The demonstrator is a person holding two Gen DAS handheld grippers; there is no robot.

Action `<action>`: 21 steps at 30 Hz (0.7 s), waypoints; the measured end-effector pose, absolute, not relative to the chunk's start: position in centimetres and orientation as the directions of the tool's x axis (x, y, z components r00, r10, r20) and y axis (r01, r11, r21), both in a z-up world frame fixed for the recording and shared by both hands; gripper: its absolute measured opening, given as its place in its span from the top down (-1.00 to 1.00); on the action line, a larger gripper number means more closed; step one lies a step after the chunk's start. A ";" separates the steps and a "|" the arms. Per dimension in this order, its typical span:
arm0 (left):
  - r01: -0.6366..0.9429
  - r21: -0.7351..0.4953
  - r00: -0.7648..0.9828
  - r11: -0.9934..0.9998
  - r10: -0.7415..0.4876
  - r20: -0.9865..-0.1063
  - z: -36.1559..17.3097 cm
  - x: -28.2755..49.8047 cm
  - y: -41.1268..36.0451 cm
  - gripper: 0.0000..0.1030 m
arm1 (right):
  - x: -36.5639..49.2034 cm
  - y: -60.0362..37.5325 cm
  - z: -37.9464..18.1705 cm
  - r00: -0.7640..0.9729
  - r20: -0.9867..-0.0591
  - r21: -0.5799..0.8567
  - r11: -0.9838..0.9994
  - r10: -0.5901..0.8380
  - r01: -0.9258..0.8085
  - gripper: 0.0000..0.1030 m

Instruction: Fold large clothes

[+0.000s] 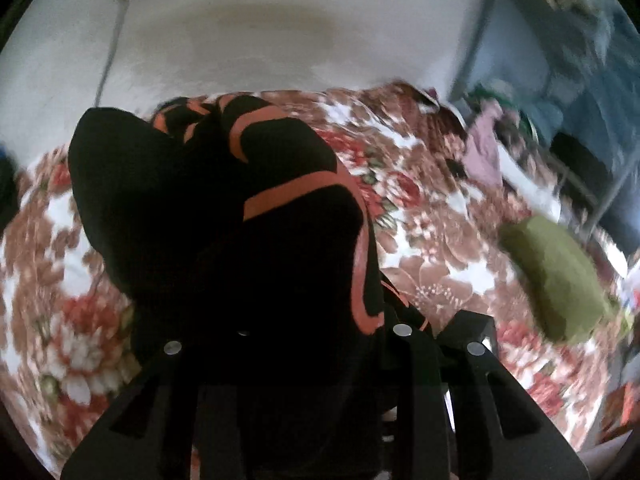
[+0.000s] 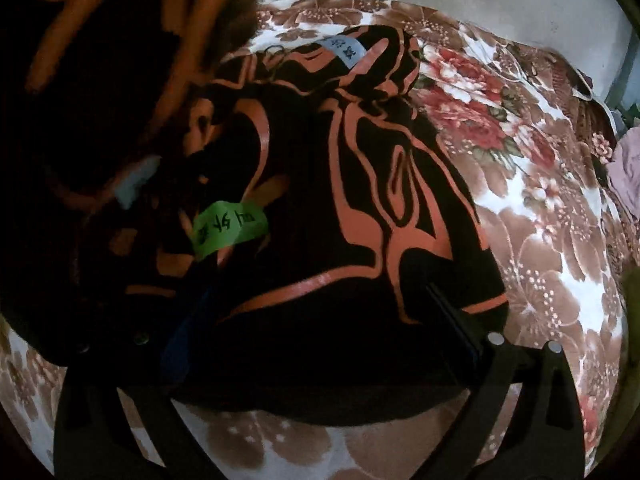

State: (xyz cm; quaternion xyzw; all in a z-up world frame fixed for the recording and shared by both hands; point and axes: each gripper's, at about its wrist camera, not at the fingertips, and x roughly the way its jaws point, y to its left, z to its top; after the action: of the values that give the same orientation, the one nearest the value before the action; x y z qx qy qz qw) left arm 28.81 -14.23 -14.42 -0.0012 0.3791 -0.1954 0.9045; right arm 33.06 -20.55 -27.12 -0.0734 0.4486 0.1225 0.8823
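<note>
Floral blanket (image 1: 436,248), brown, red and white, covering the bed and serving as the landmark for all that follows; pale wall beyond its far edge in both views.

Black garment with orange stripes (image 2: 360,216), the largest thing on the blanket; in the right wrist view it lies bunched over the blanket's middle, its near hem at the gripper, while another part of it hangs blurred and raised above the blanket at upper left; in the left wrist view the same cloth (image 1: 224,216) rises in a dark fold off the blanket, directly ahead of the camera.

Olive-green folded cloth (image 1: 556,280), on the blanket near its right edge, well apart from the garment; a pinkish cloth (image 1: 484,152) at the blanket's far right corner.

Left gripper (image 1: 288,340), above the blanket; jaws narrowly parted and clamped on a fold of the garment, which drapes over and hides the fingertips.

Right gripper (image 2: 312,344), low over the blanket's near part; jaws set wide, garment between them; whether the pads press on the cloth cannot be told.

Green label (image 2: 230,226) and pale blue label (image 2: 344,50), both fixed to the garment; handwriting illegible.
</note>
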 end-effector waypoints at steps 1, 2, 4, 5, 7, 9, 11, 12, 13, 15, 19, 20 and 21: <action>0.377 -0.111 0.633 0.920 -0.343 -0.694 -14.8 29.0 -15.8 0.47 | 32.7 -20.9 -27.1 0.573 -0.805 -0.016 0.962 0.150 -0.274 -0.91; 0.391 -0.097 0.629 0.915 -0.343 -0.698 -15.0 29.2 -16.9 0.47 | 32.3 -21.5 -27.0 0.577 -0.803 -0.009 0.964 0.151 -0.265 -0.91; 0.425 -0.079 0.605 0.902 -0.348 -0.717 -16.3 29.7 -19.1 0.47 | 31.4 -23.1 -26.8 0.575 -0.804 0.016 0.972 0.151 -0.233 -0.91; 0.439 -0.066 0.591 0.896 -0.343 -0.730 -16.9 29.9 -20.1 0.47 | 31.4 -23.7 -26.6 0.572 -0.806 0.025 0.974 0.152 -0.224 -0.91; 0.461 -0.052 0.561 0.886 -0.337 -0.756 -18.4 30.4 -22.0 0.48 | 30.7 -25.4 -26.5 0.554 -0.818 0.045 0.977 0.154 -0.206 -0.91; 0.476 -0.050 0.532 0.878 -0.333 -0.778 -19.4 30.9 -23.2 0.48 | 30.0 -27.3 -26.5 0.541 -0.830 0.037 0.981 0.135 -0.188 -0.91; 0.490 -0.021 0.516 0.871 -0.310 -0.799 -20.3 31.2 -24.3 0.48 | 28.9 -29.6 -26.2 0.545 -0.833 0.017 0.989 0.094 -0.146 -0.91; 0.503 -0.008 0.502 0.865 -0.300 -0.811 -20.9 31.3 -24.7 0.47 | 28.6 -30.9 -26.2 0.542 -0.837 0.012 0.992 0.077 -0.123 -0.91; 0.515 0.003 0.482 0.857 -0.287 -0.828 -22.0 31.5 -25.1 0.47 | 28.3 -31.9 -26.1 0.539 -0.840 0.009 0.994 0.065 -0.105 -0.91; 0.531 0.021 0.456 0.847 -0.265 -0.850 -23.4 31.8 -26.0 0.46 | 27.9 -34.4 -26.0 0.531 -0.847 0.003 0.998 0.034 -0.059 -0.91; 0.575 0.118 0.444 0.810 -0.187 -0.876 -25.3 31.5 -28.7 0.38 | 27.8 -38.0 -24.7 0.541 -0.840 -0.037 0.999 -0.032 0.003 -0.91; 0.582 0.124 0.437 0.803 -0.181 -0.881 -26.0 31.5 -29.3 0.37 | 28.0 -38.8 -23.9 0.551 -0.833 -0.043 0.999 -0.044 0.015 -0.91; 0.584 0.122 0.433 0.803 -0.181 -0.883 -26.5 31.5 -29.5 0.37 | 28.3 -39.2 -23.3 0.557 -0.829 -0.048 0.999 -0.051 0.019 -0.91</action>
State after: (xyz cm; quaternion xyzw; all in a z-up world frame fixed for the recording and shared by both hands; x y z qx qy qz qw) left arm 31.53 -29.50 -26.45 0.2104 0.4786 -0.2333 0.8199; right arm 28.31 -39.17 -23.34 -0.0168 0.4703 -0.0199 0.8821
